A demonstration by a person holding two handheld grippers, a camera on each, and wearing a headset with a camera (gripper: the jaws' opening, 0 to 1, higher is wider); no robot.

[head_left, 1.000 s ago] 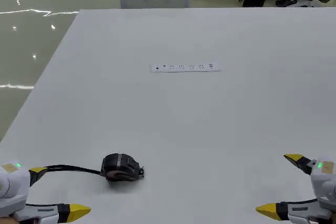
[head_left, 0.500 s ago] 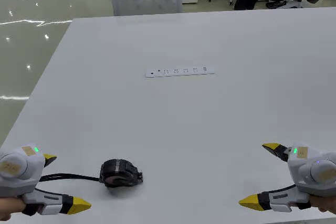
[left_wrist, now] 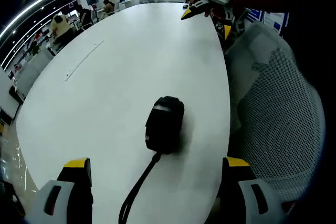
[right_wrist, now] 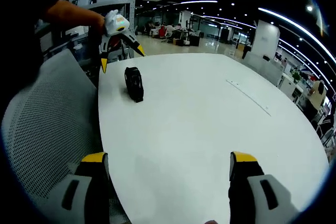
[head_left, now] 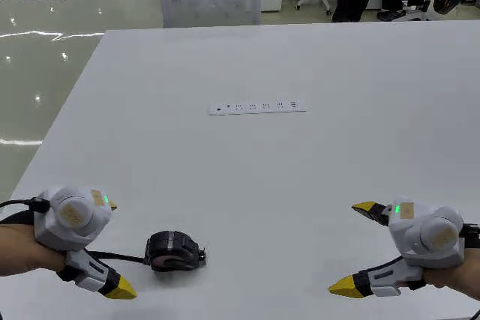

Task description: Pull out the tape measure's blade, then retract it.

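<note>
A black tape measure [head_left: 174, 251] lies near the table's front edge, its dark strap trailing left. My left gripper [head_left: 118, 249] stands open just left of it, jaws apart, not touching it. In the left gripper view the tape measure [left_wrist: 164, 124] lies ahead of my open left gripper [left_wrist: 157, 163], strap running back between the jaws. My right gripper [head_left: 352, 246] is open at the front right, well away from the tape measure. The right gripper view shows my open right gripper [right_wrist: 168, 158], the tape measure [right_wrist: 133, 83] far off and the left gripper [right_wrist: 118, 38] behind it.
A white power strip [head_left: 256, 107] lies mid-table on the white table [head_left: 315, 162]. A grey chair [head_left: 210, 1] stands at the far edge. A mesh chair back [left_wrist: 278, 114] sits close to the front edge. People and office chairs are far behind.
Both grippers have come up and inward over the table's front edge. The left gripper has closed in on the tape measure, which has stayed put. The head camera has shifted.
</note>
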